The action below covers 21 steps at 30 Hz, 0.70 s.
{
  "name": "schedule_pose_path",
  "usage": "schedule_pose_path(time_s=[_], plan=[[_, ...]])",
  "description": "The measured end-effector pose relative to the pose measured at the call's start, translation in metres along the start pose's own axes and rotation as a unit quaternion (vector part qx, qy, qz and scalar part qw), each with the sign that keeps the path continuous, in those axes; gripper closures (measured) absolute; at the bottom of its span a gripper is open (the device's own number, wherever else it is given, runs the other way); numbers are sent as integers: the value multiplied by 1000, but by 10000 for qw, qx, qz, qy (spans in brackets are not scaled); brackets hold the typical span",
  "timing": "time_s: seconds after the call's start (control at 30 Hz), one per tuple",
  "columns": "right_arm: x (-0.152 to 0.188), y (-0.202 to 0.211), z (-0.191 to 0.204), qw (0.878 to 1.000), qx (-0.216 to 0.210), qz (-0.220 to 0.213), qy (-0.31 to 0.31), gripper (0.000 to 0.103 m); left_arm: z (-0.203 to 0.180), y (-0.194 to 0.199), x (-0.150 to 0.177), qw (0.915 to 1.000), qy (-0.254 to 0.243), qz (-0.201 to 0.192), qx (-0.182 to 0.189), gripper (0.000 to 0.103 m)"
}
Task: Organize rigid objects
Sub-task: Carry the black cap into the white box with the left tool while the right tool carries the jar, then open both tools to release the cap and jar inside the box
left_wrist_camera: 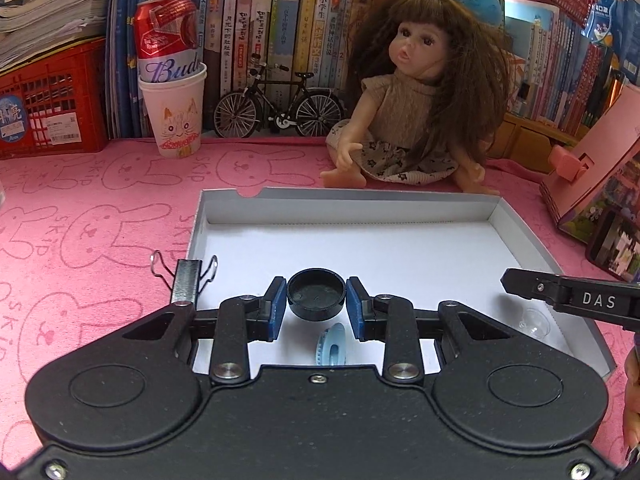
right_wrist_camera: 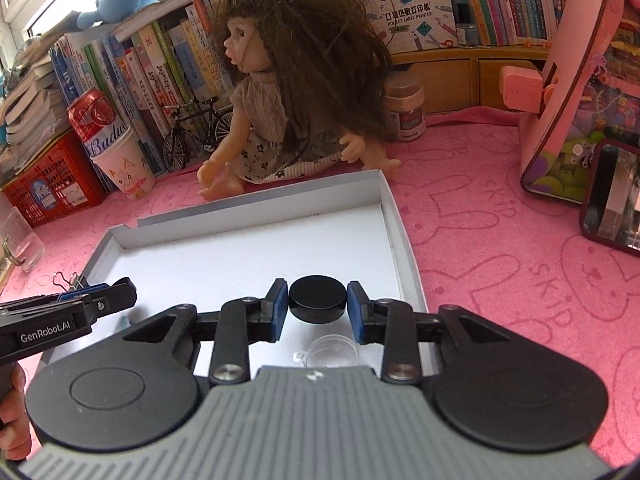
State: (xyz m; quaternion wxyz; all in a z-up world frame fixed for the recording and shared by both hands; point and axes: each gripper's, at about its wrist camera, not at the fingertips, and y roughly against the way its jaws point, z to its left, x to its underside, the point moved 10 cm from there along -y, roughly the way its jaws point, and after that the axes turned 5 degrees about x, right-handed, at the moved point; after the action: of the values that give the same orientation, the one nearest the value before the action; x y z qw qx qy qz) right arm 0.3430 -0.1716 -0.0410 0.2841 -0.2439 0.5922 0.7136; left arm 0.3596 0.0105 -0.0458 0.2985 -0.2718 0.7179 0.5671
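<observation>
The table cover [left_wrist_camera: 92, 208] is pink cloth with a soft, towel-like nap, printed with rabbit outlines. The shallow tray [left_wrist_camera: 494, 216] looks like matt white card. Both round caps – one open side up [left_wrist_camera: 316, 294], one flat side up [right_wrist_camera: 317, 298] – are matt black plastic. The gripper pads [left_wrist_camera: 280, 308] are matt blue, rubbery-looking, on black plastic bodies with shiny metal screws. A small ridged ring [left_wrist_camera: 332, 346] is pale blue plastic; a clear dome [right_wrist_camera: 330, 352] is glossy and transparent. The binder clip [left_wrist_camera: 186, 280] has bright wire handles – its body black
</observation>
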Motion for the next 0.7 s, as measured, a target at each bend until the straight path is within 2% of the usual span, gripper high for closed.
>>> schedule_pose_path(time_s=[0.23,0.33,0.37,0.43,0.5,0.7], plan=[[5,-5,2,9999,80,12,118,66,-4,-7,7,9999,-110,75,-1,73],[4,-2,3,9999,54,-58,118,62,-5,-6,8,9999,-156,64,-21,73],[4,1,3,9999,21,-99,129,54,-6,-4,8,9999,-162,46,-18,71],[3,7,5,9996,-19,-211,167,44,-7,1,7,9999,-145,-8,28,60],[2,14,6,9994,-59,-279,195,43,-9,8,4,9999,-120,-96,76,55],[3,40,9,9979,-155,-563,288,31,-18,35,3,9991,-194,-304,226,43]])
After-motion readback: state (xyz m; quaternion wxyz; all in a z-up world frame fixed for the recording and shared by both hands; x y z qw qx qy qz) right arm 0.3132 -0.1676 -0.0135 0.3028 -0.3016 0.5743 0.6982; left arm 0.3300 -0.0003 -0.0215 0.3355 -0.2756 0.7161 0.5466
